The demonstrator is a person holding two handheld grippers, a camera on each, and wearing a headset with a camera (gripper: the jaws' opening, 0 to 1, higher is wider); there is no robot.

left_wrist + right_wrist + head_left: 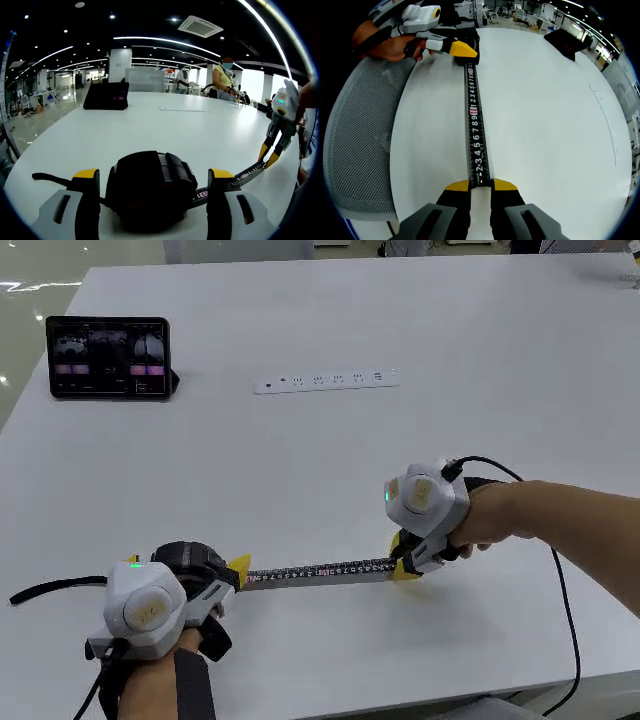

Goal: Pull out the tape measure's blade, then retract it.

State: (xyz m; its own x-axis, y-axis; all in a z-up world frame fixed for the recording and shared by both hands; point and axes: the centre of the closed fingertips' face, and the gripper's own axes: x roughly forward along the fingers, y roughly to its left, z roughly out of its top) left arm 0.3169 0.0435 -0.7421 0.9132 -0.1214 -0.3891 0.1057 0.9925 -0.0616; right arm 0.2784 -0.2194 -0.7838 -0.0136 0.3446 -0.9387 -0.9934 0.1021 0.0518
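Now | left tongs (154, 175) seemingly grip case (190, 560) | right tongs (481, 185) pinch blade (474, 115) | tablet (108, 357), power-strip (327, 381) beyond

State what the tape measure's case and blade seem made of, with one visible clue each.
Case: probably matt black plastic or rubber, judging by its dull ribbed surface. Blade: likely thin painted metal; it lies straight and flat, with printed numerals on a dark face.

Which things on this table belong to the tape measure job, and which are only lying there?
In the job: tape measure case, held in the left gripper; blade, pulled out, its end pinched by the right gripper.
Lying about: tablet, propped at the far left; power strip, flat at the far middle.
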